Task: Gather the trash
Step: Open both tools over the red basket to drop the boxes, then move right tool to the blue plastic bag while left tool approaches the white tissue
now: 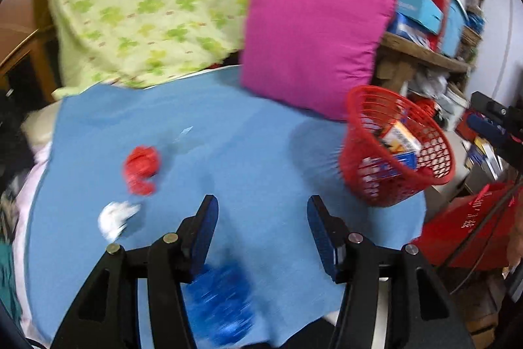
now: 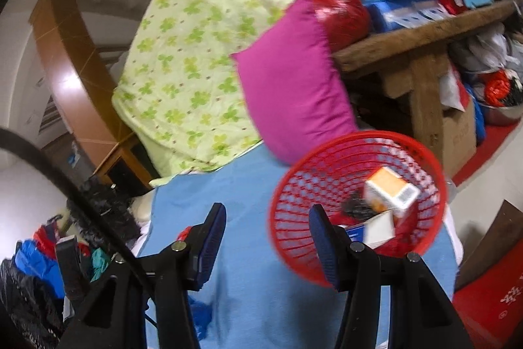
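Left tool (image 1: 261,228): jaws spread, nothing between them.
Right tool (image 2: 267,236): jaws spread, empty.
Basket (image 1: 366,107): red, right of frame, tilted, boxes inside.
Trash on blue cloth (image 1: 245,136): red wad (image 1: 141,167) centre left; white wad (image 1: 114,219) below it; blue wad (image 1: 222,306) bottom centre.
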Demonstrator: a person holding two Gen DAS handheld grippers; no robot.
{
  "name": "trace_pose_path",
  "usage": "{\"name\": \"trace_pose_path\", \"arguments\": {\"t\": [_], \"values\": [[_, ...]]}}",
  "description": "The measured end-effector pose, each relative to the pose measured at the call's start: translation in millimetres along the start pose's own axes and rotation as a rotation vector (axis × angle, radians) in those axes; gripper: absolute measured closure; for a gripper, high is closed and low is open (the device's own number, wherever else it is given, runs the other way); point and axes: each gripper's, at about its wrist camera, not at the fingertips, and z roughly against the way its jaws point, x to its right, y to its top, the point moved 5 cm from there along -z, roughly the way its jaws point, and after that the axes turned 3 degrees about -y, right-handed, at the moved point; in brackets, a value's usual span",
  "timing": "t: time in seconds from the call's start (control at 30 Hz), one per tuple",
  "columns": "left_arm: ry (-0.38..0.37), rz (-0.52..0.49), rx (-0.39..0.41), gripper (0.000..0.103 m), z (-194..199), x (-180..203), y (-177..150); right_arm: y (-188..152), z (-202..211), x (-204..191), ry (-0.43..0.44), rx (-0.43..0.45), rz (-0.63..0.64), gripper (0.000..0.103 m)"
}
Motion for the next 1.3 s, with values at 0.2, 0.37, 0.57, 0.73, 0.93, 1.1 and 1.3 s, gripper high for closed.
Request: {"name": "trace_pose_path", "arguments": {"t": [0.2,0.37,0.57,0.73,0.93,1.1,1.3], "values": [[0.126,0.12,0.042,0.045,51.6,-91.1,-40.5,-26.1,-5.0,-76.0,0.065,-0.072,0.103,0.039],[0.252,0.247,0.055,0.045,86.2,-171.4,-79.9,-67.2,-25.4,-136.4,0.121,-0.193,0.214,0.038],[0.374,0.382,0.033,0.045,110.7,-241.7,-132.7,-136.9,-75.3,-173.8,0.173,-0.414,0.252,0.038],[0.381,0.429,0.007,0.045,107.6,-260.0,-155.3,-183.9,-120.4,-163.0,0.112,-0.557,0.227,0.038],[0.342,0.411,-0.024,0.045,91.1,-252.7,-162.3,-225.9,-160.6,-147.6,0.04,-0.685,0.175,0.038],[0.314,0.389,-0.039,0.045,82.8,-243.4,-161.5,-246.9,-187.4,-144.8,0.021,-0.741,0.15,0.038],[0.3,0.385,-0.056,0.045,76.1,-243.3,-160.4,-254.4,-202.9,-165.4,0.059,-0.711,0.191,0.047]]}}
